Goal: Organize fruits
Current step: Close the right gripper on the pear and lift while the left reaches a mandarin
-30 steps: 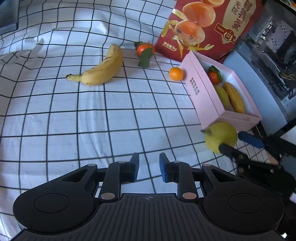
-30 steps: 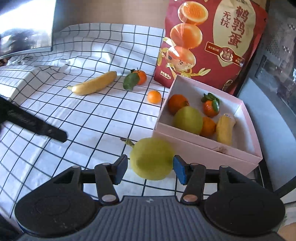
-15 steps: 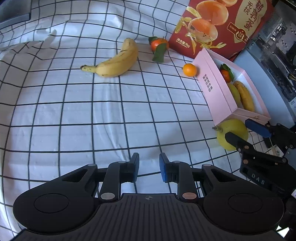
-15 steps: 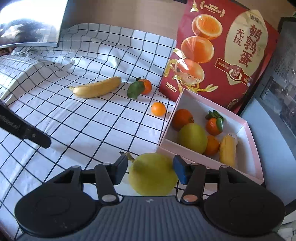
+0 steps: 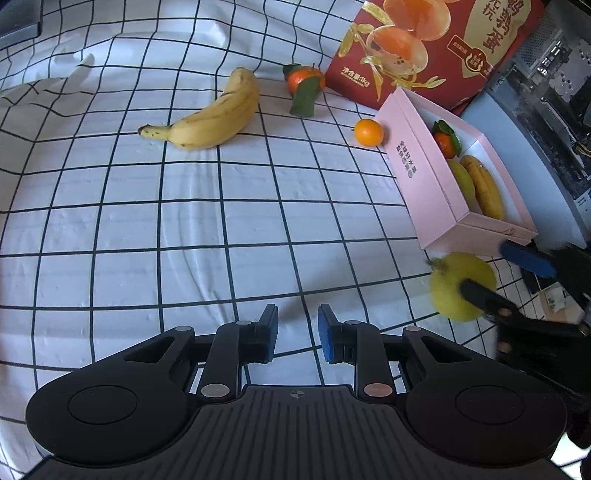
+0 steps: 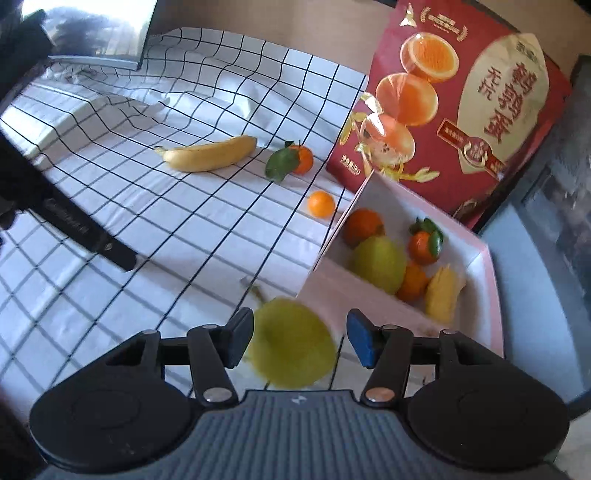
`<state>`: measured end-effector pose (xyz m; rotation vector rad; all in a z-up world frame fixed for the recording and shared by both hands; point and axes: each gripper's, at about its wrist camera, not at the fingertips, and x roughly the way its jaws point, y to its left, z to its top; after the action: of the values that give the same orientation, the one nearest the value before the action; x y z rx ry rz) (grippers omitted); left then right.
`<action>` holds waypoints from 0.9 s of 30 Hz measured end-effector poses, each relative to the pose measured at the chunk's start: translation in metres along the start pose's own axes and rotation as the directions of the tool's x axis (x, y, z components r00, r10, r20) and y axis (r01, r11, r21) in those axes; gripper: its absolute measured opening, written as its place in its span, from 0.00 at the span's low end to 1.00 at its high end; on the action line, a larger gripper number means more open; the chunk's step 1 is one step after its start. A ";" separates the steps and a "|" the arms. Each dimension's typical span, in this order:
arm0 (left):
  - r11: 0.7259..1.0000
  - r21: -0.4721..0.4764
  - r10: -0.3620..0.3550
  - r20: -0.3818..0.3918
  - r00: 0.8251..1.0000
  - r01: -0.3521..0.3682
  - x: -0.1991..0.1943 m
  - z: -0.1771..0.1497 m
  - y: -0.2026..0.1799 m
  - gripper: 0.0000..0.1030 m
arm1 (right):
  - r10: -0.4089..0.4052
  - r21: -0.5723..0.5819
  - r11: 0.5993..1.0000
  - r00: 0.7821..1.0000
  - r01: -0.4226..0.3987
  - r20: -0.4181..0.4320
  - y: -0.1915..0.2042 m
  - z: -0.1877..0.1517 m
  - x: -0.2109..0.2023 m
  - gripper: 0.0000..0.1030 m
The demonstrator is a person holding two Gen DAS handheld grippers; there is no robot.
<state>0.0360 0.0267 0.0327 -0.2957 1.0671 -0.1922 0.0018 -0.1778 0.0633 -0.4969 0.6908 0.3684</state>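
Observation:
A yellow-green pear [image 6: 291, 343] sits between the fingers of my right gripper [image 6: 300, 341], just in front of the pink box [image 6: 369, 291]; there is a gap on the pear's right side, so the jaws stand open around it. It also shows in the left wrist view [image 5: 461, 286]. The box [image 5: 421, 173] holds a pear, oranges and a banana. On the cloth lie a banana [image 5: 214, 114], a leafy tangerine [image 5: 304, 83] and a small orange [image 5: 368, 132]. My left gripper [image 5: 297, 332] hangs empty over the cloth, its jaws a little apart.
A big red food bag [image 6: 450, 107] stands behind the box. The checkered cloth [image 5: 147, 221] covers the table. A dark screen [image 6: 92, 33] is at the far left. A grey machine [image 5: 554, 92] stands right of the box.
Both grippers have risen and drawn back a little. The pear between the right fingers is blurred and has shifted slightly leftward; the gap beside the right finger has widened.

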 end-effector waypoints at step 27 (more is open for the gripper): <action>0.917 0.399 -0.061 0.168 0.984 -0.011 0.064 0.135 -0.094 0.26 | 0.165 0.277 0.949 0.986 -0.152 -0.022 -0.040 -0.046 -0.002 0.57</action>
<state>0.1834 -0.0608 0.0711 0.0430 0.8238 -0.3939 -0.0035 -0.2362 0.0465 -0.1862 0.8145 0.4058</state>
